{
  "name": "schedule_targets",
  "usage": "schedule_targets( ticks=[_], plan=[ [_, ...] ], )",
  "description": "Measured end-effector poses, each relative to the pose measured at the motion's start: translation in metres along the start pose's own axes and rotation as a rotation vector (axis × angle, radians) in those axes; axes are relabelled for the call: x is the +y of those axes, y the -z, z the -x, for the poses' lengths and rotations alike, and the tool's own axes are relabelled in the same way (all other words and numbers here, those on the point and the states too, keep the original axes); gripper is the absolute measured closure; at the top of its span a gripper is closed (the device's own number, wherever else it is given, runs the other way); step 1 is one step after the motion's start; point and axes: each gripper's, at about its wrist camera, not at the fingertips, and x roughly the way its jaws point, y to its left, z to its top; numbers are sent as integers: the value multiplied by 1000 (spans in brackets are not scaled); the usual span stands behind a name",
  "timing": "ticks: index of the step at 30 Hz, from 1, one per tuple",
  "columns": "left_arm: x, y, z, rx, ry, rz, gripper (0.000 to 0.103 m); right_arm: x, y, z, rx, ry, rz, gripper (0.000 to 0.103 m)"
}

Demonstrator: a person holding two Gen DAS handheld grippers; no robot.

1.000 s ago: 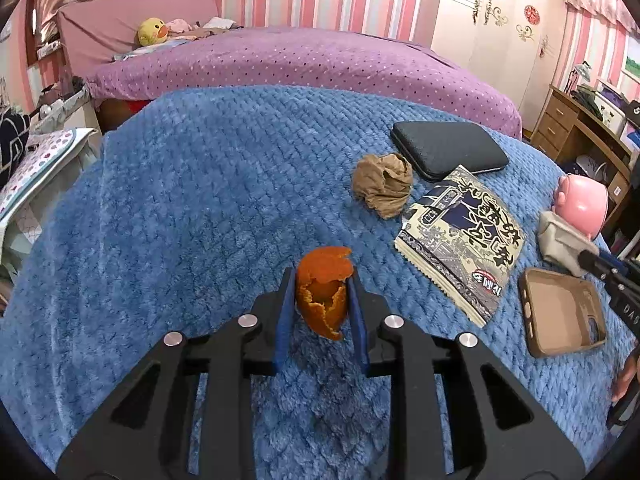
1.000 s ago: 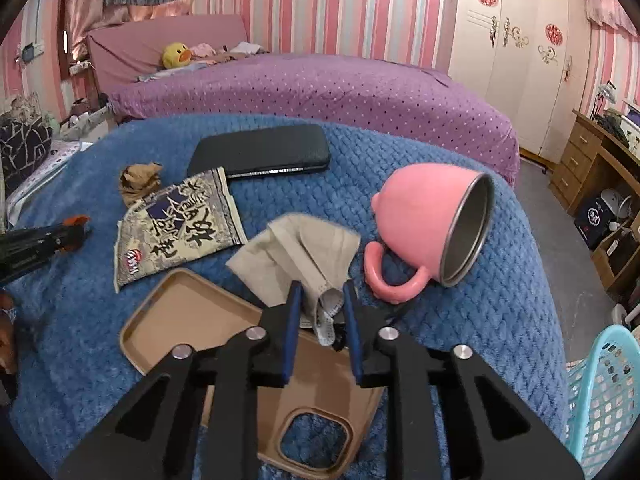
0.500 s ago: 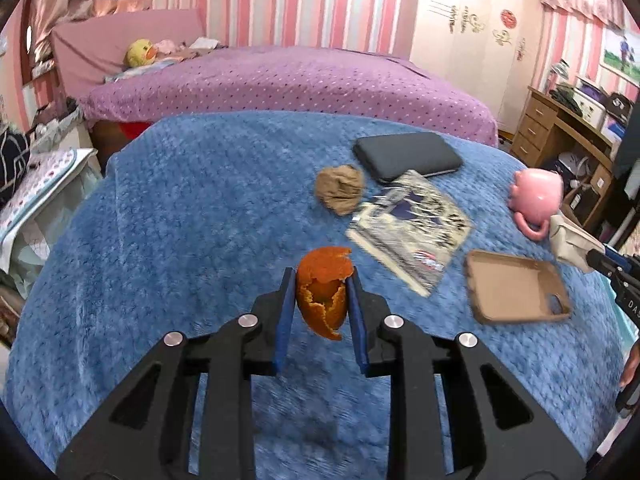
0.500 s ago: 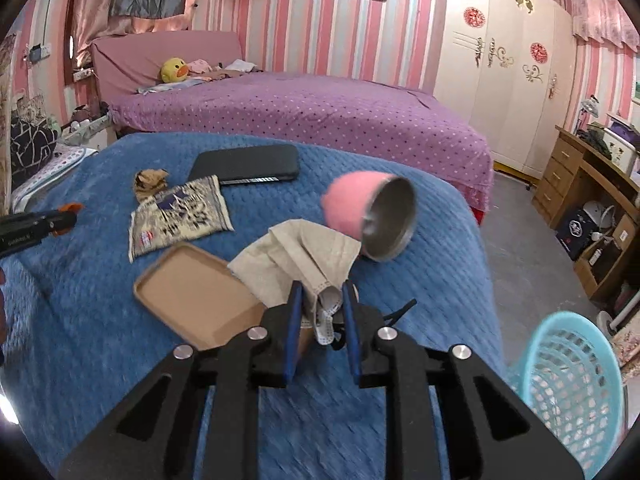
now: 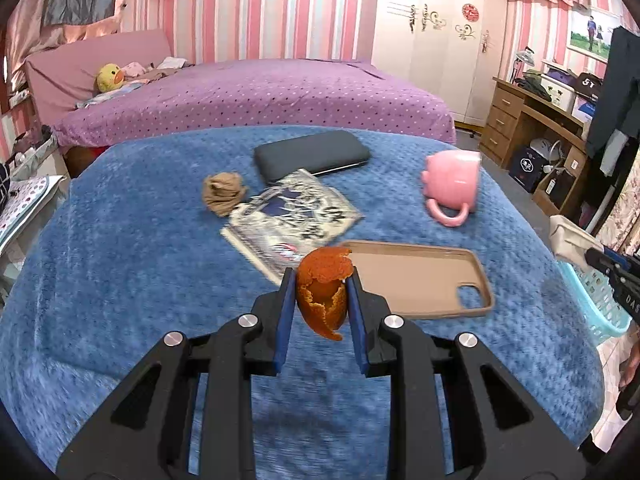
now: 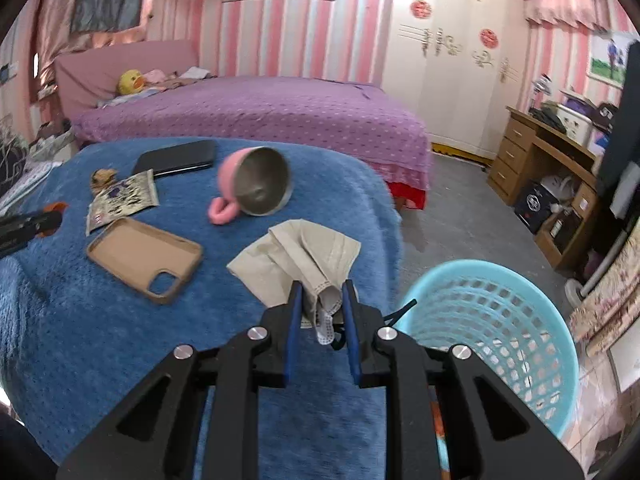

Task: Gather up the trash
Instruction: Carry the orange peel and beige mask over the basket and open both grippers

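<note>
My left gripper (image 5: 321, 286) is shut on an orange peel (image 5: 324, 289) and holds it above the blue blanket (image 5: 120, 272). My right gripper (image 6: 321, 296) is shut on a beige face mask (image 6: 298, 258), held above the blanket's right edge, just left of a light blue mesh basket (image 6: 492, 332) on the floor. A crumpled brown paper ball (image 5: 223, 193) and a snack wrapper (image 5: 292, 216) lie on the blanket. The basket's rim (image 5: 592, 300) and the mask (image 5: 570, 238) show at the right of the left wrist view.
A pink mug (image 5: 454, 184) lies on its side, a tan phone case (image 5: 420, 280) and a black phone (image 5: 312, 154) lie on the blanket. A purple bed (image 5: 256, 96) stands behind. A wooden desk (image 6: 544, 160) stands at right, grey floor between.
Both grippers rose and moved right with their loads. The right gripper carried the mask off the phone case towards the basket, which has come into full view.
</note>
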Motion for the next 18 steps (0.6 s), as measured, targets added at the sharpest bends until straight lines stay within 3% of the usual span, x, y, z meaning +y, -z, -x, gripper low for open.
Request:
schedule_targets(
  ticks=[13,18],
  plan=[
    [-61,12,-18,53,6,-13,79,-84,22,4,23,133,-77,83],
    [-89,11,-17,32,19,-39,79,-123,31,8,28,178,-128,83]
  ],
)
